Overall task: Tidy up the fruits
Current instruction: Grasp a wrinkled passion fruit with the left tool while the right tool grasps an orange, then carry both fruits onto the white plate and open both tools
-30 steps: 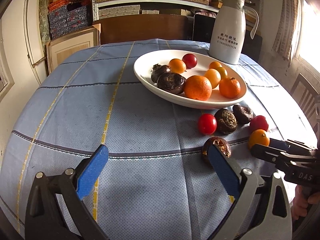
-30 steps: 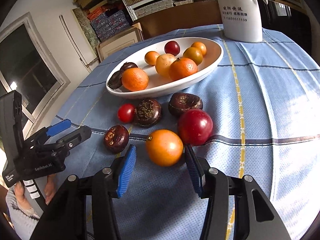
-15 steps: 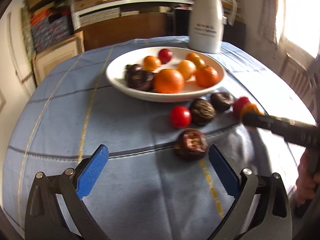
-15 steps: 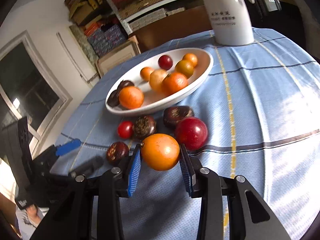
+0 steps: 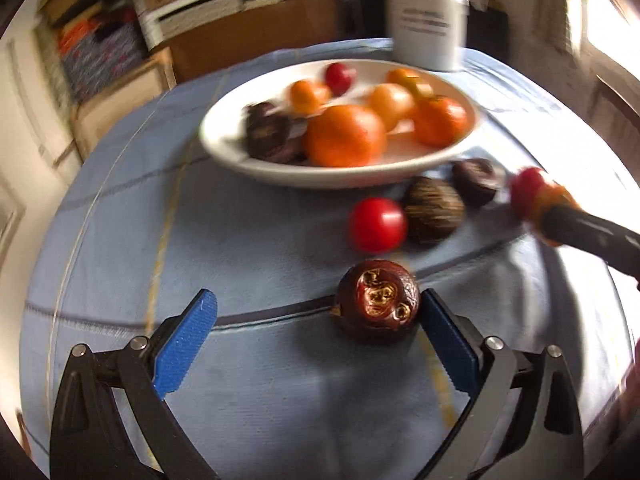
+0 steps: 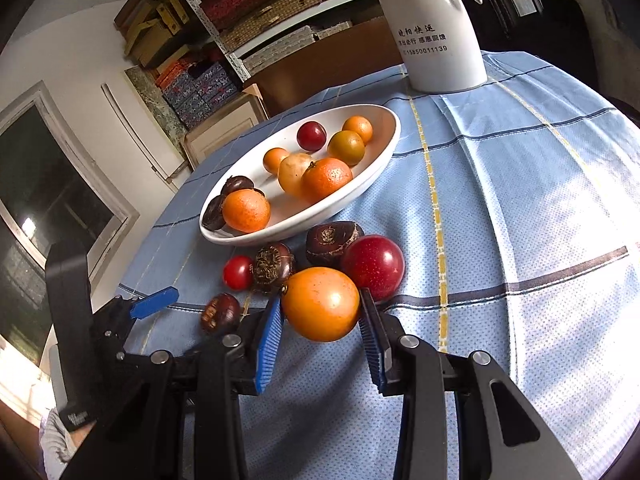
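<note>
From the left wrist camera, the left tongs stand wide apart over the blue checked cloth of the table, with nothing pressed between the blue pads. A dark brown wrinkled fruit lies on the cloth just inside the right-hand pad, at about 1 o'clock from the middle of the tongs; whether the pad touches it cannot be told through the blur. Beyond it, at 12 o'clock, a small red fruit sits against a brown ridged fruit, and another dark fruit lies at 2 o'clock from that, near the rim of the white bowl. The bowl holds oranges, smaller yellow-orange fruits, one red fruit and dark brown ones. A white jug stands behind the bowl at 12 o'clock.

From the right wrist camera, the right tongs are drawn narrow, their pads clamped on both sides of an orange fruit, which is raised clear of the cloth. A large dark red fruit lies just behind it at 1 o'clock. The left tongs show at 9 o'clock of this view, near the lone dark fruit.
</note>
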The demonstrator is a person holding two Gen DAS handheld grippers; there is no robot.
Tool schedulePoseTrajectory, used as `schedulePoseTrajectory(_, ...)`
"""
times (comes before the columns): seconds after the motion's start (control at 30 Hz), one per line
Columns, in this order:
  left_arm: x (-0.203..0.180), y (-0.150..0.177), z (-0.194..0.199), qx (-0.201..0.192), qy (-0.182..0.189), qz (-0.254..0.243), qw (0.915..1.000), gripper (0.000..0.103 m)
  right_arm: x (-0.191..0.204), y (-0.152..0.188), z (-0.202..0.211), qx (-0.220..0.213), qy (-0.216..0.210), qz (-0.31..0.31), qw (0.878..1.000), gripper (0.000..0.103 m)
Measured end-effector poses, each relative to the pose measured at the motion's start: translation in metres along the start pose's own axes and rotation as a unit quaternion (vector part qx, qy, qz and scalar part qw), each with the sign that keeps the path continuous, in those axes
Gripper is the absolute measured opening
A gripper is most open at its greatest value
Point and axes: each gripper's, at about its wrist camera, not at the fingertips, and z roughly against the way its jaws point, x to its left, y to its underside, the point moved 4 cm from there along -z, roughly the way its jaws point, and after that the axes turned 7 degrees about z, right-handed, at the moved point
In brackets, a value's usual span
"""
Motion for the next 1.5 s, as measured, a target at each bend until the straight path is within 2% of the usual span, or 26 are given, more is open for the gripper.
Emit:
schedulePoseTrajectory(0.07,0.021,0.002,-0.002,0.010,0.004,0.039,0.9992,0.098,-0.001,0.001,0.001,0.000,-0.001,-0.001,1.000,0.038)
schedulePoseTrajectory(0.17,0.035,0.005,-0.002,0.021,0.043,0.081,0.9955,0.098,-0.002,0.001,0.002,-0.002,-0.002,-0.001,1.000,0.038)
schedulePoseTrajectory(0.33,0.018,0.009,0.006,0.011,0.062,0.045,0.9970,0.098,-0.002,0.000,0.002,-0.001,-0.002,-0.001,1.000,0.038)
schedulePoseTrajectory(0.43,0.005,0.009,0.019,-0.023,0.047,0.011,0.9986,0.098,-0.002,0.001,0.001,0.000,-0.002,-0.001,1.000,0.038)
schedulePoseTrajectory(0.57,0.002,0.007,0.017,-0.020,0.059,0.009,0.9980,0.098,-0.002,0.001,0.002,0.003,-0.002,0.001,1.000,0.038)
schedulePoseTrajectory(0.63,0.004,0.006,0.016,-0.015,0.075,0.017,0.9969,0.089,-0.003,0.001,0.002,0.003,-0.002,0.001,1.000,0.039)
schedulePoseTrajectory(0.67,0.004,0.006,0.016,-0.012,0.082,0.020,0.9963,0.077,-0.002,0.001,0.002,0.004,-0.002,0.001,1.000,0.039)
schedulePoseTrajectory(0.73,0.004,0.007,0.013,-0.004,0.092,0.023,0.9955,0.071,-0.002,0.001,0.002,0.004,-0.002,0.002,1.000,0.039)
schedulePoseTrajectory(0.8,0.001,0.008,0.012,0.000,0.103,0.020,0.9945,0.052,-0.002,0.001,0.002,0.004,-0.002,0.002,1.000,0.040)
schedulePoseTrajectory(0.87,-0.001,0.008,0.013,-0.001,0.109,0.016,0.9939,0.041,-0.002,0.002,0.001,0.004,-0.002,0.002,1.000,0.040)
schedulePoseTrajectory(0.97,-0.001,0.008,0.016,-0.008,0.125,0.020,0.9919,0.041,-0.002,0.002,0.002,0.003,-0.002,0.002,1.000,0.040)
schedulePoseTrajectory(1.17,0.004,0.006,0.018,-0.015,0.125,0.031,0.9916,0.041,0.000,0.002,0.003,-0.003,-0.004,0.009,1.000,0.039)
schedulePoseTrajectory(1.33,0.006,0.000,0.031,-0.042,0.122,0.033,0.9911,0.041,0.004,0.001,0.011,-0.023,-0.007,0.016,1.000,0.038)
schedulePoseTrajectory(1.5,0.009,-0.031,0.039,-0.066,0.125,0.038,0.9892,0.041,0.007,-0.013,0.017,-0.046,-0.010,0.019,0.999,0.038)
